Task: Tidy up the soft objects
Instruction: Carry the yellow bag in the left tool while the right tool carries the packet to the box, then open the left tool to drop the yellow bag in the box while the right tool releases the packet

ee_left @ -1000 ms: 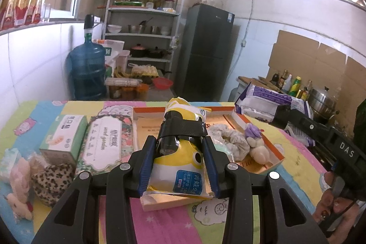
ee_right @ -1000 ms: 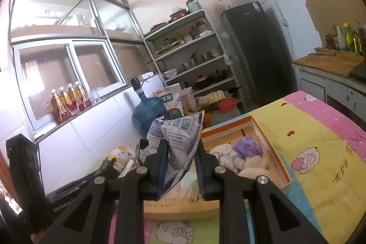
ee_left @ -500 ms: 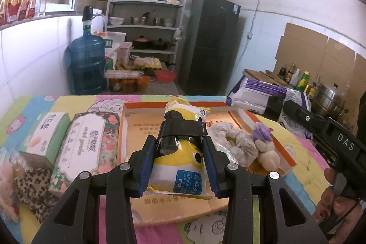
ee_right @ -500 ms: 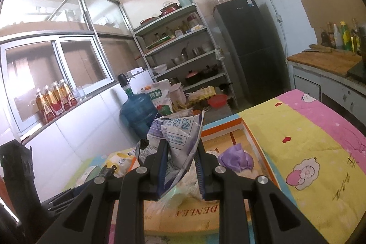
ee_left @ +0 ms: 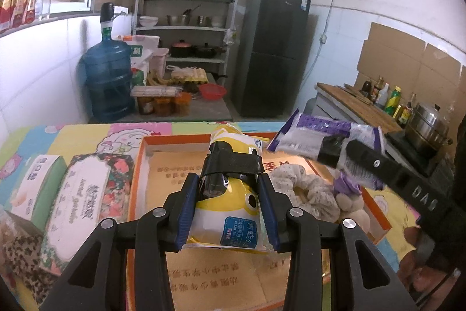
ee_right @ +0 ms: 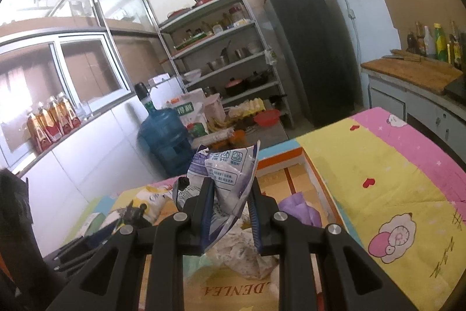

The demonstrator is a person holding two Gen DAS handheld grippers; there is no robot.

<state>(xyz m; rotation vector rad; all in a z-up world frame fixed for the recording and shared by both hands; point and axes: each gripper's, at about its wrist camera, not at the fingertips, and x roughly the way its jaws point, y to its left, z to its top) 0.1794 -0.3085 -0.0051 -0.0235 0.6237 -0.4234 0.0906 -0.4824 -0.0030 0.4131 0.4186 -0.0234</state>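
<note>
While I hold two soft packets over the orange-rimmed box (ee_left: 137, 165), I count one packet in each of my tongs, two tissue packs lying left of the box, and two soft things resting inside it. My left gripper (ee_left: 230, 182) is closed tight on a yellow packet (ee_left: 233, 212), glossy, with a cartoon eye, a blue label and a black band across its upper part; it hangs above the box's near middle. My right gripper (ee_right: 230, 194) is pinched on a purple-and-white packet (ee_right: 227, 174), crinkled and printed with small symbols, held above the box's right side. Only the left wrist view shows the green tissue pack (ee_left: 38, 185), the floral tissue pack (ee_left: 78, 203), the leopard-print cloth (ee_left: 20, 249) at the near left, and the cream ruffled cloth (ee_left: 303, 191) beside the small plush toy (ee_left: 349, 200). Only the right wrist view shows the bedsheet (ee_right: 393, 179) stretching away to the right of the box.
</note>
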